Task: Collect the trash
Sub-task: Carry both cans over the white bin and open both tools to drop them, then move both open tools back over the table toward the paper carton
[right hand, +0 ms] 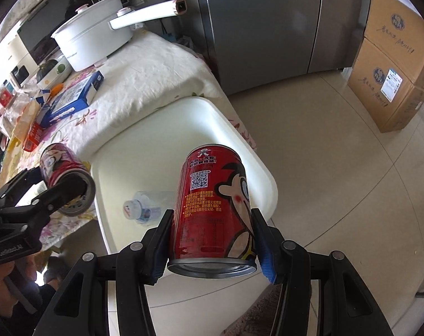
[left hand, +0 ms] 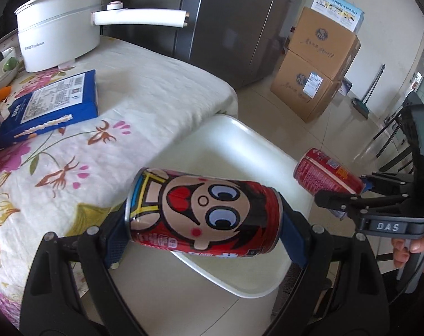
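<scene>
Left gripper [left hand: 203, 224]: black two-finger claw with blue pads, pinching a red cartoon-face drink can [left hand: 203, 212] end to end, the can lying crosswise between the fingers, one pad on each rim. It hangs over the near edge of a white rectangular plastic bin [left hand: 240, 140], where the bin meets the table.

Right gripper [right hand: 212, 238]: matching claw, pressed on the sides of a second red cartoon-print can [right hand: 212, 204], which stands lengthwise along the fingers with its silver base toward the camera. This can sits above the bin's near right part. Each gripper, with its can, appears at the margin of the other's view.

Bin interior: a clear crushed plastic bottle with a pale cap [right hand: 147, 204] lies on the floor of the bin, to the left of the right-hand can; the remaining floor is bare.

Edges: the bin's long side touches a table draped in a cream floral-embroidered cloth [left hand: 145, 89]. On the cloth, well apart from both cans, lie a flat blue carton [left hand: 49, 103] and a white long-handled electric pot [left hand: 61, 30].

Open room: pale tiled floor [right hand: 337, 168] extends to the right of the bin, bounded by a grey steel refrigerator [right hand: 262, 28] and two stacked brown cardboard boxes [right hand: 393, 64].
</scene>
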